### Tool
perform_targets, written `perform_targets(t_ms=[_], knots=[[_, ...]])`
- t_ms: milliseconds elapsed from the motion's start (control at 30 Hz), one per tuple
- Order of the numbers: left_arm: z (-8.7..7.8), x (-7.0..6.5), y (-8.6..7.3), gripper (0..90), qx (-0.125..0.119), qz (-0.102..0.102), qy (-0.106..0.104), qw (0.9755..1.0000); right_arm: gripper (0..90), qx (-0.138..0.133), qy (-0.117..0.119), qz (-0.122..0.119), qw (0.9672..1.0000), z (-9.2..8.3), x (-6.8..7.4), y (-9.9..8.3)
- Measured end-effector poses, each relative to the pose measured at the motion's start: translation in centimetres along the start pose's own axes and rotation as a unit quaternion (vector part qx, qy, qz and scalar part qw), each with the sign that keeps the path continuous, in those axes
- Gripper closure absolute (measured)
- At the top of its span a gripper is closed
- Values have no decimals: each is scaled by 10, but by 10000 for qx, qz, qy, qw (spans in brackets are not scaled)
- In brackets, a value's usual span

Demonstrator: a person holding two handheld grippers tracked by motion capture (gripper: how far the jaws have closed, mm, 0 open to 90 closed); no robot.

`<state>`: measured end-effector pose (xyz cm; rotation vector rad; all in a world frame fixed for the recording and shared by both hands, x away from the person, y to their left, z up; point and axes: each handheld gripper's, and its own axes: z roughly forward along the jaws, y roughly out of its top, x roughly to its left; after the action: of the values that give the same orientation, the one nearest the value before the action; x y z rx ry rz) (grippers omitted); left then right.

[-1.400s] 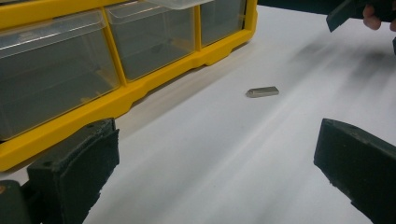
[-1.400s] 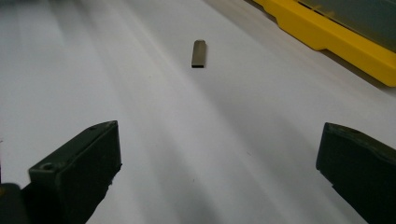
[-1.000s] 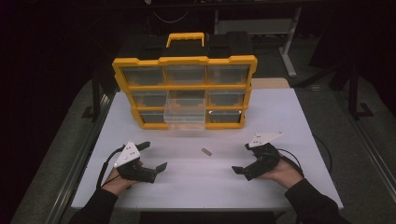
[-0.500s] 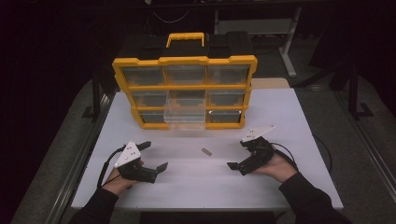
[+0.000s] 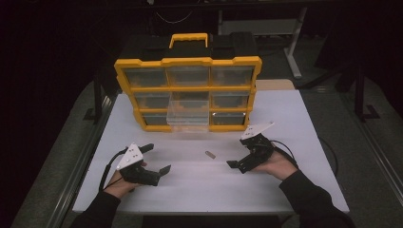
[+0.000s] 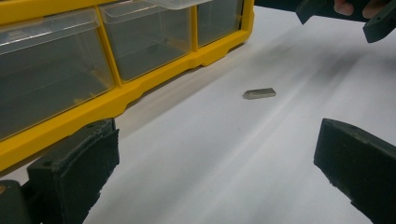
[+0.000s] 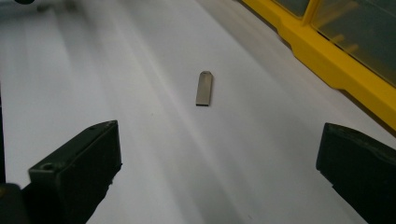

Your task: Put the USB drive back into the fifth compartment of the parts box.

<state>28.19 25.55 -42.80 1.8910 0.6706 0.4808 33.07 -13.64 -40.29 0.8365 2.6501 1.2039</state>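
The left gripper [image 5: 159, 159] rests at about 7 o'clock on the white table [image 5: 294, 118], its 2 jaws spread wide with nothing between them. The small metal tab [image 5: 209, 154] lies flat near the table's middle, apart from both grippers and in front of the yellow drawer organizer [image 5: 187, 90] at 12 o'clock, whose clear middle drawer [image 5: 187, 118] is pulled out. At 4 o'clock the right gripper [image 5: 235, 164] points at the tab, jaws likewise spread and empty. The tab looks light, stiff, thin and slippery; pinching its 2 long edges seems the surest hold.
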Motion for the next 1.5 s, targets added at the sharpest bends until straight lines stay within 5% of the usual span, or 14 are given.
perform_targets(t_ms=[1500], knots=[[2,0,1,0,36,-45,-21,10000,0,92,135,-172,9997,38,-4,42]])
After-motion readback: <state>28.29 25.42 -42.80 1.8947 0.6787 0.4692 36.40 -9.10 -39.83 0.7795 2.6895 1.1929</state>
